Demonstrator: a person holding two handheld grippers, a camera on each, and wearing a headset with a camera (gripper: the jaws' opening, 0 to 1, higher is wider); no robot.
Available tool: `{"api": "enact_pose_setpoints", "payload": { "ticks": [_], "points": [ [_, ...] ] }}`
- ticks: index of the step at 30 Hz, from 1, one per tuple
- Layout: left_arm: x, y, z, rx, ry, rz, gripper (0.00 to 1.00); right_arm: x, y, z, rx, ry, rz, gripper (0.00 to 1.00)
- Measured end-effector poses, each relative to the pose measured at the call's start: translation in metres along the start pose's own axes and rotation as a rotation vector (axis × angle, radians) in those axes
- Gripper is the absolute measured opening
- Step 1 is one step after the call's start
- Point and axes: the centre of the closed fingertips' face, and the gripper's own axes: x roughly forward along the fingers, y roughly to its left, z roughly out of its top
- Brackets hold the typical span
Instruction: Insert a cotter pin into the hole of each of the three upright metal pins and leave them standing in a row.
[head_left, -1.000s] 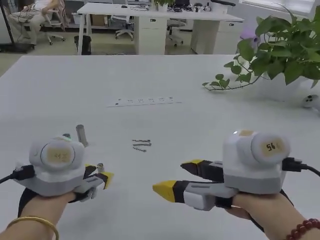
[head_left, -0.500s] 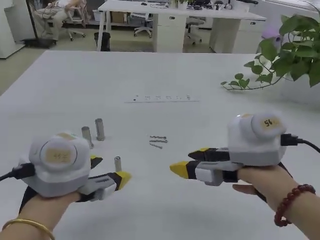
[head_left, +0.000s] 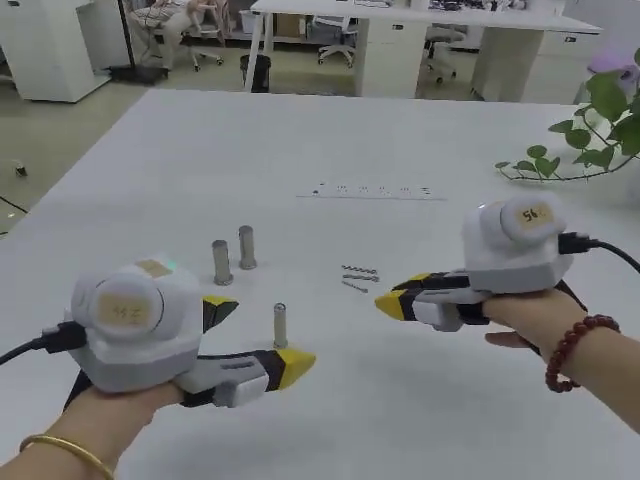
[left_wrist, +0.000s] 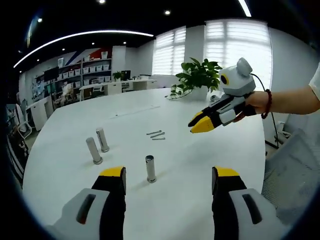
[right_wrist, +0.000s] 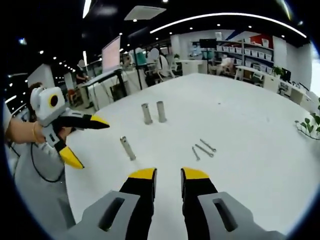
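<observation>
The right gripper (head_left: 395, 297) has come closer to the cotter pins (head_left: 357, 277) than it was half a second ago. Its jaws stood well apart then and are now narrow, with nothing between them. The three cotter pins lie flat and side by side on the white desk (head_left: 420, 400), just beyond the right gripper's yellow tips and not touched by them. To their left, a pair of metal pins (head_left: 234, 255) stands upright, close together. A third metal pin (head_left: 280, 325) stands apart from the pair, nearer the person. It is just ahead of the left gripper (head_left: 260, 332) and in line with the gap between its jaws, which are wide as before and hold nothing. Farther back a white power strip (head_left: 372, 190) lies across the desk, and a leafy plant (head_left: 600, 130) reaches in at the right edge
</observation>
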Motion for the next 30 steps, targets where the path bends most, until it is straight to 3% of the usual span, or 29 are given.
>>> {"api": "enact_pose_setpoints", "payload": {
  "ticks": [9,16,27,30],
  "points": [
    [-0.005,-0.001,-0.001,0.009,-0.005,-0.005,0.81,0.031,-0.021,-0.001,-0.022,0.083,-0.039,0.16],
    [-0.01,-0.001,-0.004,0.022,0.006,0.001,0.85,0.053,-0.03,-0.003,-0.033,0.136,-0.038,0.16],
    [-0.021,0.004,-0.002,0.026,0.0,0.04,0.83,0.076,-0.049,-0.011,0.001,0.198,-0.053,0.16],
    [-0.024,0.005,-0.001,0.032,0.002,0.038,0.82,0.08,-0.049,-0.014,-0.024,0.226,-0.046,0.16]
  ]
}}
